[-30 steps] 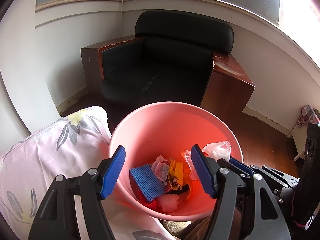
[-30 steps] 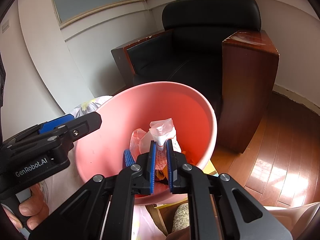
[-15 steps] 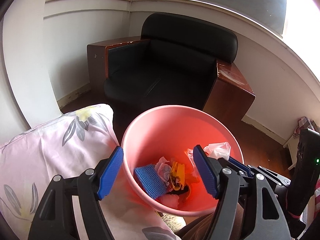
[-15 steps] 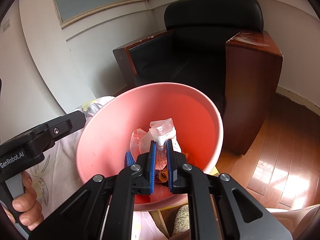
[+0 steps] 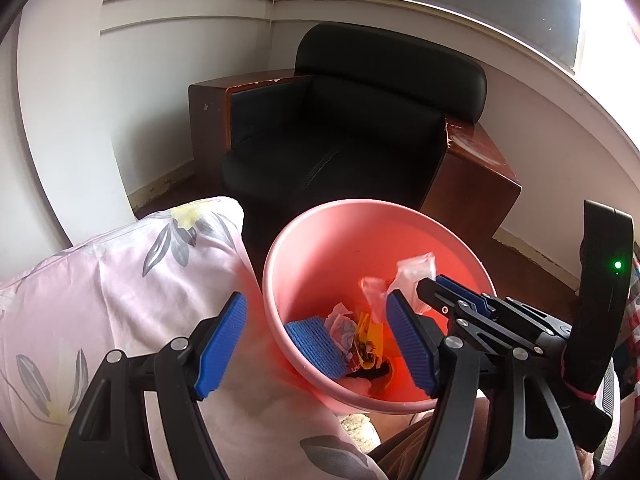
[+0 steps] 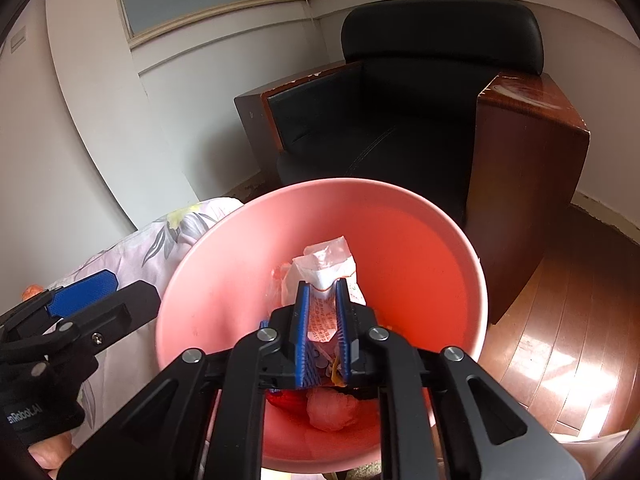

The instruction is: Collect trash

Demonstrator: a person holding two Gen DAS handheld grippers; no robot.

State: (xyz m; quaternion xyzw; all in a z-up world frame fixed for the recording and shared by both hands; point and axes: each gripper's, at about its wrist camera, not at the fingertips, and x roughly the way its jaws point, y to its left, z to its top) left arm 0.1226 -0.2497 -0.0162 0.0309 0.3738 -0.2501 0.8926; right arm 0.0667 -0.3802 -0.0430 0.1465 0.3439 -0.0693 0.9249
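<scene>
Pink bin [image 6: 436, 240] mouth open above, trash heap [image 5: 352, 336] filling bottom, floral bedding [image 5: 120, 280] against left rim, armchair [image 6: 420, 120] close behind.

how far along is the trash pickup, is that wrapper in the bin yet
Done: the pink bin already holds a blue pad and crumpled scraps. In hand: the right gripper, jaws just opening, has the white wrapper between them above the bin. Left: letting it drop. The left gripper is open, empty.

Likely home living room: black armchair [image 5: 352, 128], floral cushion [image 5: 120, 280], wood floor [image 6: 568, 320].
</scene>
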